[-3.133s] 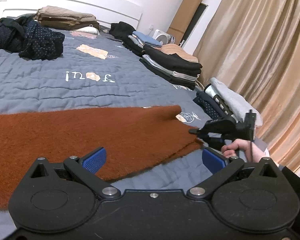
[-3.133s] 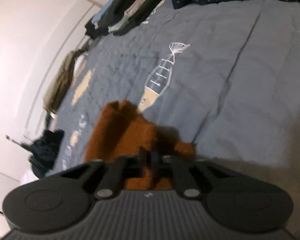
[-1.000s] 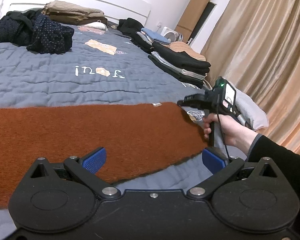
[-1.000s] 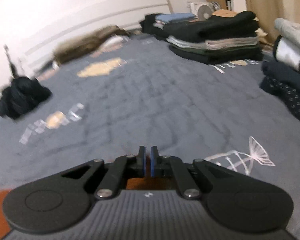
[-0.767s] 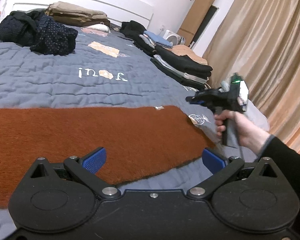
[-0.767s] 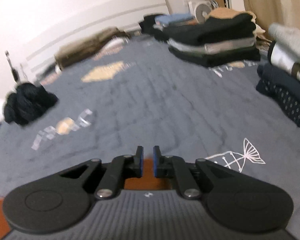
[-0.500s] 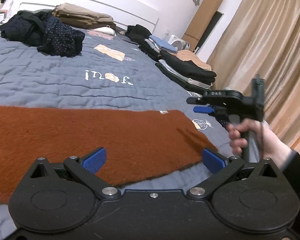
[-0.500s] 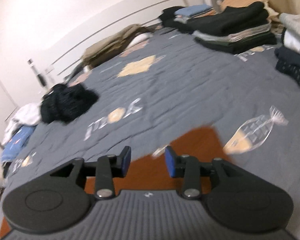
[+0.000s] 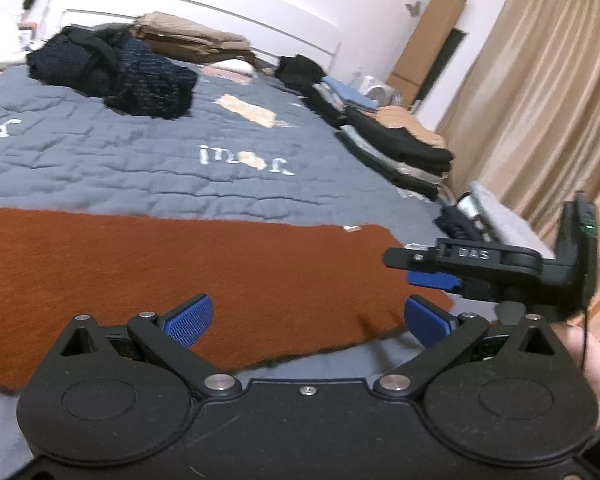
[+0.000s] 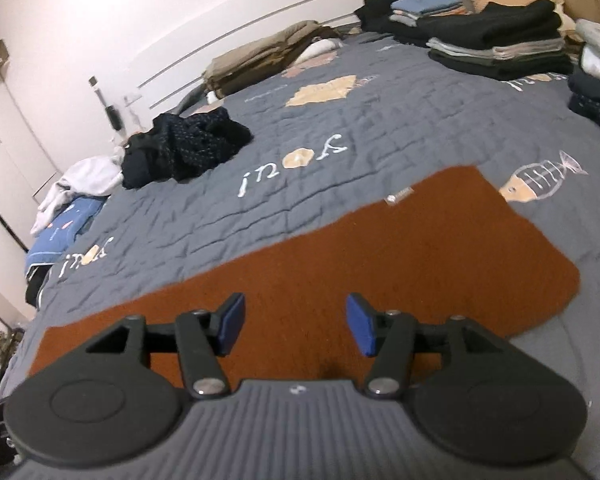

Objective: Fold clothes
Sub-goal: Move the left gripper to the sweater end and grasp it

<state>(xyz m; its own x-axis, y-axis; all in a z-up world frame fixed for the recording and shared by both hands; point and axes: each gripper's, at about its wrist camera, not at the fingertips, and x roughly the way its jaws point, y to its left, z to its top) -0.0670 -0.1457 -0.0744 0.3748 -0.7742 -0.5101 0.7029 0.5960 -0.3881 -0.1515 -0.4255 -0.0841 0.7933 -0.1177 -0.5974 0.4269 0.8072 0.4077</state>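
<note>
Right wrist view: my right gripper [image 10: 294,322] has just been opening, jaws empty above the rust cloth [image 10: 380,264]; left gripper [image 9: 306,320] jaws spread wide, empty.

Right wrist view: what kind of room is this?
Most likely a home bedroom. A bed covered by a grey quilt fills the view, with a white headboard at the wall. Stacks of folded clothes line one edge, and a rust-brown cloth lies spread flat on the quilt.
</note>
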